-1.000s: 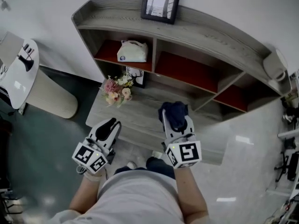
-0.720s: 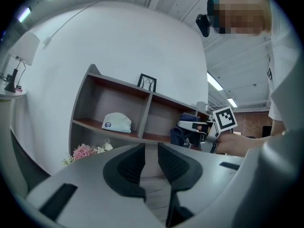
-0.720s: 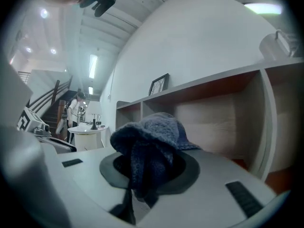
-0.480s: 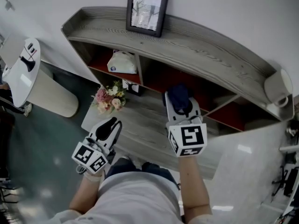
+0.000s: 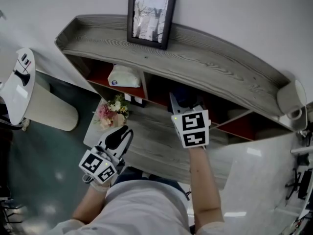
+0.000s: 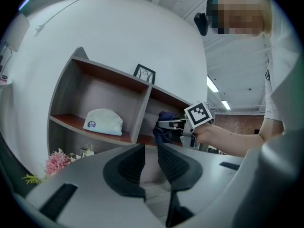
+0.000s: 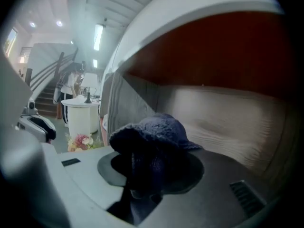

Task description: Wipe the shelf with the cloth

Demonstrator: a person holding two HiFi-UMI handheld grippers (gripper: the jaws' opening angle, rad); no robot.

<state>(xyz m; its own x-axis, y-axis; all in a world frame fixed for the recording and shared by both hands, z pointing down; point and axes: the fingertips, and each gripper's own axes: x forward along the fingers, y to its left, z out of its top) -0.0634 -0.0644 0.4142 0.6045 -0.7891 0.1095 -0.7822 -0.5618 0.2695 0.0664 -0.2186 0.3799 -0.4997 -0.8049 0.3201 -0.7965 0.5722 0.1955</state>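
Frame (image 5: 149, 18) atop shelf (image 5: 210, 62), to my left. Bag (image 5: 124, 76) in left compartment (image 5: 100, 74), flowers (image 5: 111, 112) on ledge (image 5: 151, 143) below. Cloth (image 7: 152, 132) in middle compartment (image 5: 157, 89).

left gripper (image 5: 118, 135): slightly apart | right gripper (image 5: 183, 104): jaws just opening (cloth (image 7: 153, 133) between)

No words or numbers can be read anywhere. The white bag (image 6: 103, 122) in the shelf (image 5: 205, 62) bears a round blue label (image 6: 91, 124), its print too small to make out. The cubes on the left tool (image 5: 117, 137) and right tool (image 5: 183, 101) carry black-and-white square patterns, not letters. Black marks on the white stand (image 5: 17, 80) are illegible.
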